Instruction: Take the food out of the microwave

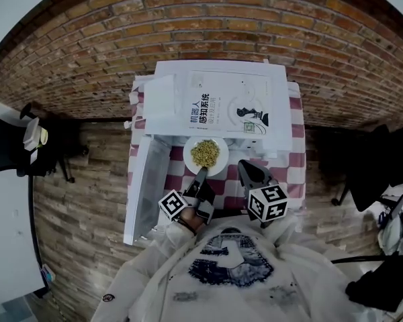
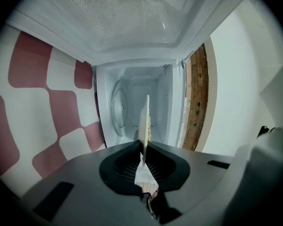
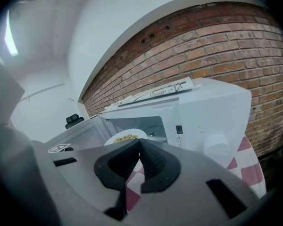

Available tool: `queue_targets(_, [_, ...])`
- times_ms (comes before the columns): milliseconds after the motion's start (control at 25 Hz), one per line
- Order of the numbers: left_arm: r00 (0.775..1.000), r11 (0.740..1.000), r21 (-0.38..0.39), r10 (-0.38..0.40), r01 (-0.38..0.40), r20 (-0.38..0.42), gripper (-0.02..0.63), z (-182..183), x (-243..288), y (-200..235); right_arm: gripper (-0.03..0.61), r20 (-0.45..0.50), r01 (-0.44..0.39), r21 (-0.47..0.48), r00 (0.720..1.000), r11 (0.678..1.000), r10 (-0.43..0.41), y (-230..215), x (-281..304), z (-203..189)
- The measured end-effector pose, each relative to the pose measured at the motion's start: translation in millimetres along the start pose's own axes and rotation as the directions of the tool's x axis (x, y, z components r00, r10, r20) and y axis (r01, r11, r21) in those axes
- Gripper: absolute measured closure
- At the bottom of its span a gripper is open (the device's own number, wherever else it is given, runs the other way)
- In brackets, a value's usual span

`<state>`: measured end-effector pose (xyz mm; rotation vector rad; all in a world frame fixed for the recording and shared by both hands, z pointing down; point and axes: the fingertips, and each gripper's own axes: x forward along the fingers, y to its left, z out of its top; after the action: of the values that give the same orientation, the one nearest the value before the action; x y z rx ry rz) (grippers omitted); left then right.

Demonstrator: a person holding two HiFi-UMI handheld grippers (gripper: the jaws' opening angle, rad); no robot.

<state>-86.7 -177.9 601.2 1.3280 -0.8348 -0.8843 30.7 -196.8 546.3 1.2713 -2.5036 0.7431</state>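
- The round white plate (image 1: 189, 154), heaped with yellowish food (image 1: 205, 153), hangs just outside the mouth of the white microwave (image 1: 282, 92), above the red-and-white checked table (image 1: 297, 170). The left gripper (image 1: 200, 174) has its jaws clamped on the plate's near rim.
- The right gripper (image 1: 244, 169) hovers just beside the plate without touching it, its jaws pressed together on nothing.
- Only the left gripper view shows the plate edge-on, a thin white line running out from between the jaws, with the glass turntable (image 2: 117, 109) in the cavity behind.
- Only the right gripper view shows the microwave's front and its round dial (image 3: 216, 145).
- Only the head view shows the open door (image 1: 144, 186) swung out to the left and the white book (image 1: 228, 109) on top.
- Both grippers are held close before the chest. The left one is rolled onto its side and reaches out from a white sleeve (image 1: 154, 260).
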Motion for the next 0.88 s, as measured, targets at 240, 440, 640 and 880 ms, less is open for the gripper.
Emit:
queue_targets(240, [1.000, 1.000, 0.004, 0.004, -0.004, 0.000, 0.581, -3.2, -9.8, -14.3, 0.565, 0.015, -0.024, -0.001, 1.000, 1.000, 0.024, 10.1, -3.2, 10.0])
queue_targets(440, [1.000, 1.000, -0.010, 0.003, -0.003, 0.002, 0.581, -8.8, -16.1, -22.8, 0.565, 0.000, -0.037, 0.000, 0.999, 0.999, 0.037, 14.7, -4.4, 6.3])
queue_targets(640, [1.000, 1.000, -0.021, -0.008, 0.009, 0.013, 0.581, -13.1, -19.0, -33.6, 0.565, -0.007, -0.044, 0.003, 0.999, 0.999, 0.044, 14.7, -6.4, 6.2])
queue_targets(880, [1.000, 1.000, -0.028, -0.014, 0.015, 0.023, 0.580, -19.3, -22.2, -46.1, 0.565, -0.004, -0.048, 0.000, 0.999, 0.999, 0.048, 12.9, -11.4, 9.2])
